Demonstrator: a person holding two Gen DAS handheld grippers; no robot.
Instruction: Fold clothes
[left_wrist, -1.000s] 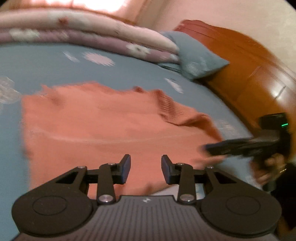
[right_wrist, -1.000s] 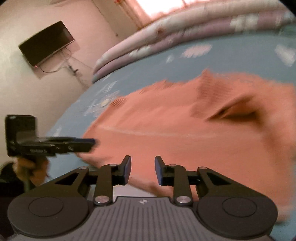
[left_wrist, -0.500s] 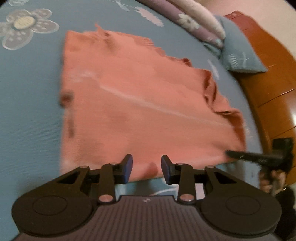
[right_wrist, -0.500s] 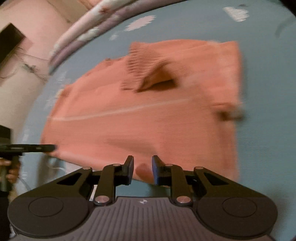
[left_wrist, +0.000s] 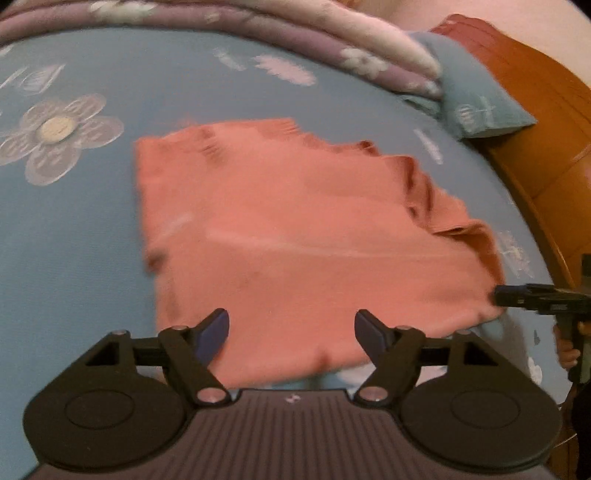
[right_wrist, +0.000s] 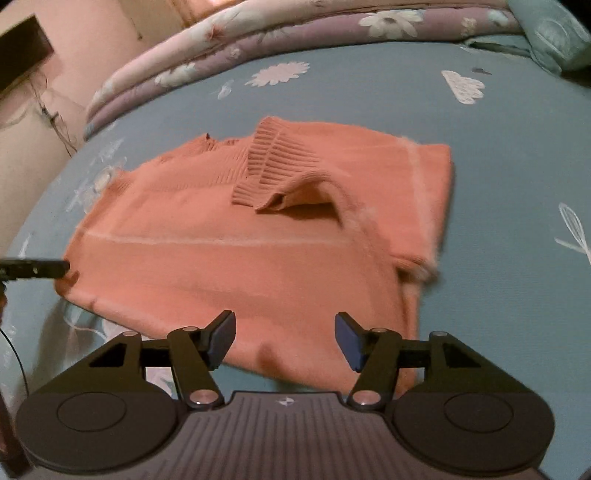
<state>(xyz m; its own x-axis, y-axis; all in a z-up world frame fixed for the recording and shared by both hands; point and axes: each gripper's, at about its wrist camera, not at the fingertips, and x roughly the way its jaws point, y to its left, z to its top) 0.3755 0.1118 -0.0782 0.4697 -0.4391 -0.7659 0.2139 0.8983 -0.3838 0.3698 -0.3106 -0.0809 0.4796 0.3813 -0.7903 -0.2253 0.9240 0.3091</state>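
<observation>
Both grippers' jaws, narrow a second ago, are opening and empty: the left gripper (left_wrist: 291, 328) and right gripper (right_wrist: 284, 339) hover over the near hem of the sweater (right_wrist: 258, 258), now lying released on the bed (right_wrist: 498, 166). That suggests one fold is laid down. The sweater lies flat mid-bed, long axis crosswise, its ribbed collar (right_wrist: 277, 166) towards the far quilt (right_wrist: 295, 33).

Dim, warm-tinted light, motion blur throughout, strong fisheye bending at edges.
</observation>
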